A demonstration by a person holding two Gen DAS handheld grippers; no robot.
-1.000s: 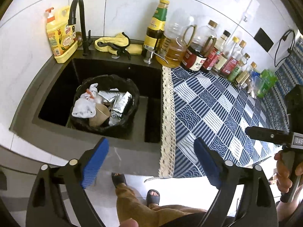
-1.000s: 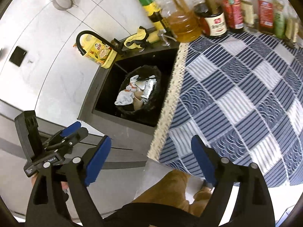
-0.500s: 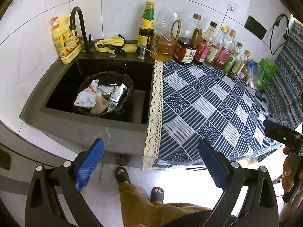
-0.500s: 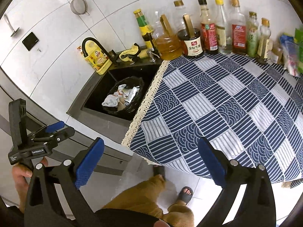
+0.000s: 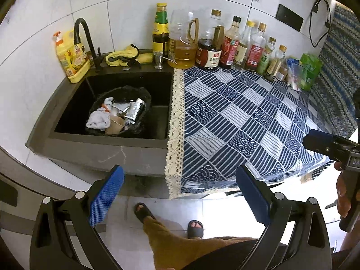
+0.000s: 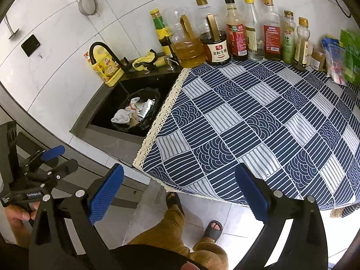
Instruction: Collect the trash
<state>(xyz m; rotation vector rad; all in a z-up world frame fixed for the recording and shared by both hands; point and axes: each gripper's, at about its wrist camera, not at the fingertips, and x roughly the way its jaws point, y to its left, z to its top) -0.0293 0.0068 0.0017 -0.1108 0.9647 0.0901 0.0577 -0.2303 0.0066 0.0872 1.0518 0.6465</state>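
Note:
A black trash bag (image 5: 144, 96) (image 6: 153, 94) stands in the dark sink (image 5: 74, 103) (image 6: 101, 105). It holds a crumpled white cloth (image 5: 97, 120) (image 6: 121, 115), silver foil wrappers (image 5: 135, 110) (image 6: 146, 106) and a brown paper cup (image 5: 115, 124). My left gripper (image 5: 178, 194) hangs open and empty in front of the counter's edge, well back from the sink. My right gripper (image 6: 178, 193) is likewise open and empty, off the front edge of the blue patterned cloth (image 6: 258, 123). Each gripper shows at the side of the other's view.
Oil and sauce bottles (image 5: 211, 45) (image 6: 234, 36) line the wall behind the blue checked cloth (image 5: 243, 121). A yellow soap bottle (image 5: 70, 58), a black tap (image 5: 84, 38) and a yellow rag (image 5: 126, 56) sit behind the sink. The person's legs and sandalled feet (image 5: 144, 211) are below.
Both grippers have drawn back from the sink and counter, so the bag looks smaller and more floor shows. Their jaws have spread slightly wider.

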